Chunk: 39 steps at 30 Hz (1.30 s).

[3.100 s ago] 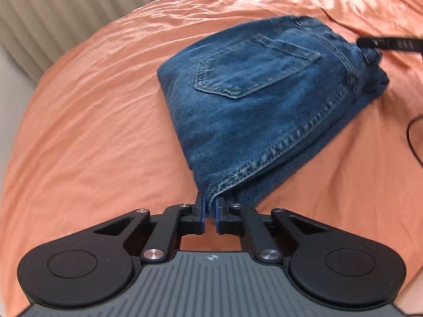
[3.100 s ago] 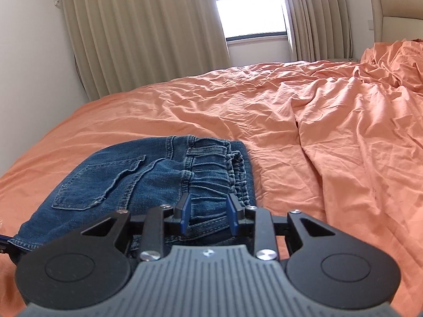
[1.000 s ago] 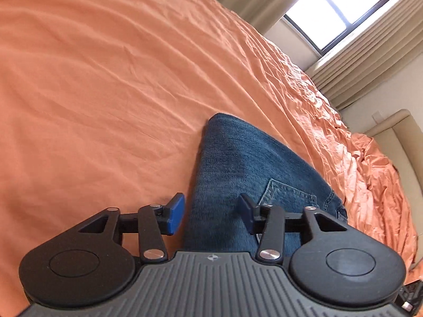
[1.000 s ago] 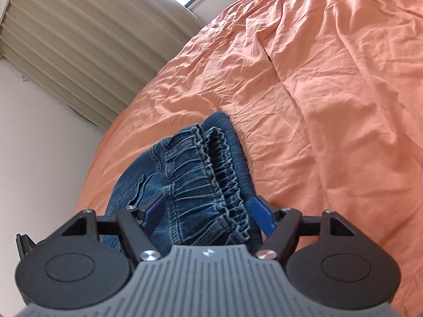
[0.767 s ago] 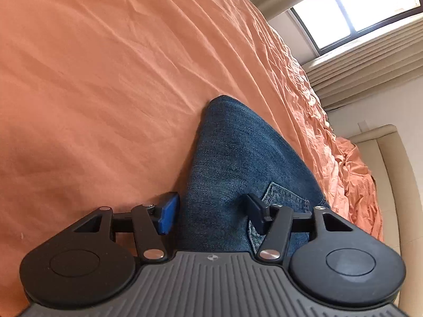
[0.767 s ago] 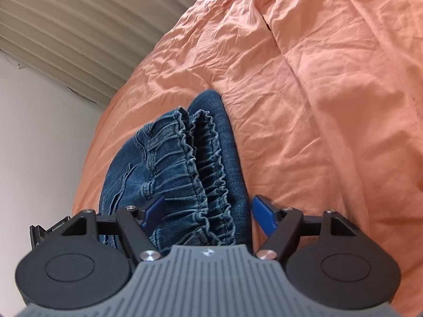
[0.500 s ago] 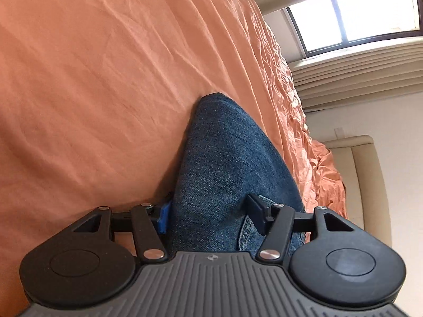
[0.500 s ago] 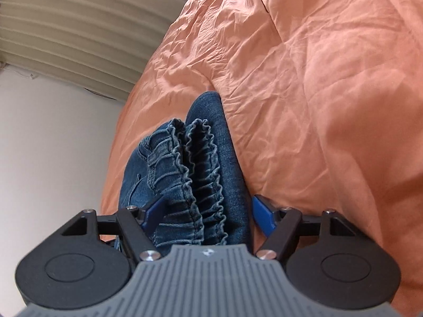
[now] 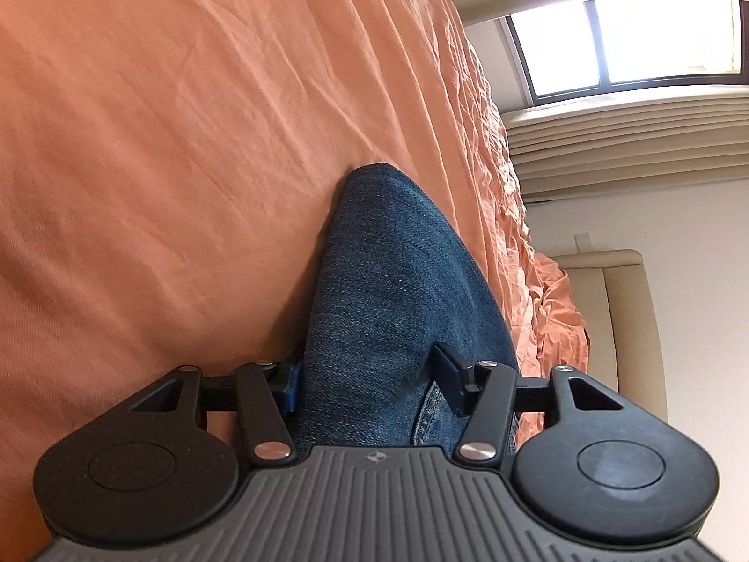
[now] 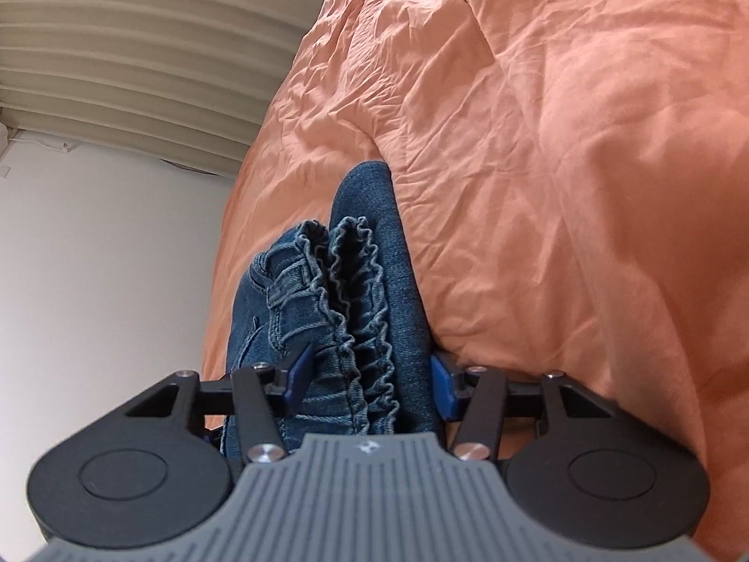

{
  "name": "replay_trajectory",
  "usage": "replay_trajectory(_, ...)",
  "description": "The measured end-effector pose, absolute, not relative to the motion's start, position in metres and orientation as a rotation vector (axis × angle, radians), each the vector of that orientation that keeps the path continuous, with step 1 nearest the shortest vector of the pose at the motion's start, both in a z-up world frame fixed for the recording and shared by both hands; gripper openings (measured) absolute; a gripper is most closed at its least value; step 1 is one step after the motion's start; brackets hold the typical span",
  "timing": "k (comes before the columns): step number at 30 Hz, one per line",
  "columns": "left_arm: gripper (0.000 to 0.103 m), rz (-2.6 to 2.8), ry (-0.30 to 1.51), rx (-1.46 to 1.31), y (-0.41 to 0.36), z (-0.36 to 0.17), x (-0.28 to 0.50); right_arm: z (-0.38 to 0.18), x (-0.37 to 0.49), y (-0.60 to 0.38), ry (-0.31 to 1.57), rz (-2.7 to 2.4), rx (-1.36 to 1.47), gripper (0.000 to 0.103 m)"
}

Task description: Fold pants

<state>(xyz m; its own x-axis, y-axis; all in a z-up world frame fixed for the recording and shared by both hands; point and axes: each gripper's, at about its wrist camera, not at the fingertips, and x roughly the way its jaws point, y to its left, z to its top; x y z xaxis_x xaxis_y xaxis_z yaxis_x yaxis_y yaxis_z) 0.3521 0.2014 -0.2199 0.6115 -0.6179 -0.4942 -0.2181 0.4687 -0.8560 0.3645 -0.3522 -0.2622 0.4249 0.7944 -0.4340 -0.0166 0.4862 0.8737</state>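
Both grippers rolled — jaws closing around jeans point(image 10: 356, 328).

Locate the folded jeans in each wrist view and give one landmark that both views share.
Left wrist view: the folded jeans fill the lower middle, smooth denim running between the left claw's fingers.
Right wrist view: the jeans sit lower middle, gathered elastic waistband up, between the right claw's fingers.
Shared landmark: the orange bedsheet beneath the jeans.
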Motion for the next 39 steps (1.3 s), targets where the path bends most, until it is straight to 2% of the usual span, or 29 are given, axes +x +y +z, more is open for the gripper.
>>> replay_trajectory(9,0.061,-0.303,0.955,-1.057,0.207,-0.21,0.343,-0.255,0.365,-0.334,1.011,0.633,0.806,0.062)
replay_trajectory(11,0.061,-0.303,0.956,-1.041,0.207,-0.208,0.34,-0.253,0.363,-0.33,1.0,0.621,0.788,0.056)
replay_trajectory(13,0.061,-0.31,0.957,-1.02,0.206,-0.208,0.34,-0.253,0.363,-0.331,0.991,0.624,0.799,0.042)
replay_trajectory(16,0.061,-0.312,0.955,-1.011,0.203,-0.21,0.342,-0.249,0.359,-0.333,0.968,0.625,0.792,0.031)
replay_trajectory(22,0.034,-0.291,0.924,-0.96,0.195,-0.201,0.338,-0.232,0.346,-0.334,0.898,0.607,0.752,0.019)
replay_trajectory(24,0.022,-0.275,0.911,-0.935,0.191,-0.195,0.336,-0.227,0.341,-0.333,0.875,0.607,0.754,0.018)
replay_trajectory(27,0.016,-0.245,0.895,-0.894,0.184,-0.18,0.331,-0.217,0.333,-0.33,0.856,0.61,0.723,0.017)
replay_trajectory(32,0.013,-0.262,0.851,-0.822,0.173,-0.148,0.323,-0.196,0.324,-0.321,0.832,0.607,0.715,0.016)
replay_trajectory(39,0.011,-0.267,0.877,-0.769,0.186,-0.118,0.311,-0.154,0.305,-0.29,0.833,0.657,0.632,0.015)
